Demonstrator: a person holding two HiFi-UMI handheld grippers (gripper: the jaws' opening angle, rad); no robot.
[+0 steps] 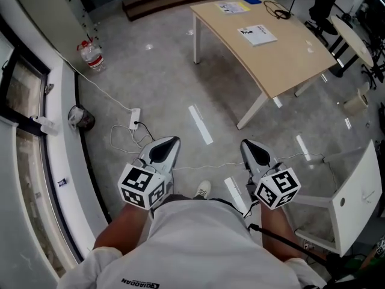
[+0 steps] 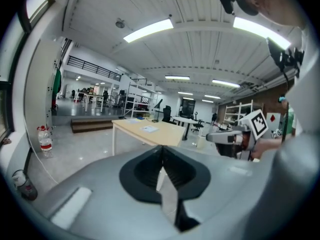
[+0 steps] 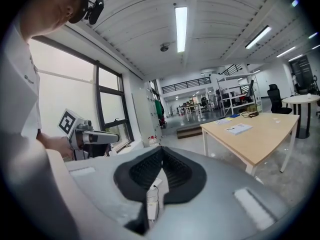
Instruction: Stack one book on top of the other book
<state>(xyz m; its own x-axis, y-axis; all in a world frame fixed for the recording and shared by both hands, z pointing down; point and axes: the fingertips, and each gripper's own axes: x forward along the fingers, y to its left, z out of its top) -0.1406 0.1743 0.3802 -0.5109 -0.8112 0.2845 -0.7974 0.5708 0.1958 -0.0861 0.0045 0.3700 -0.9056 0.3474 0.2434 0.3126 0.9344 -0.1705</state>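
Books [image 1: 257,35], seemingly lying on the table [image 1: 295,59], were unreached; left gripper [image 1: 171,144] and right gripper [image 1: 249,147], jaws pressed together empty, needed to approach.

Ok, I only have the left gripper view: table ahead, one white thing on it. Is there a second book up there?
Observer: Yes. The head view shows two books on the table, lying apart: a white book mid-table and a second book at the far end.
Operator: Anything held on the right side?
Observer: No. In the right gripper view the right gripper has its jaws together with nothing between them.
Operator: Anything underfoot?
Observer: A power strip lies on the floor just ahead of the left gripper.
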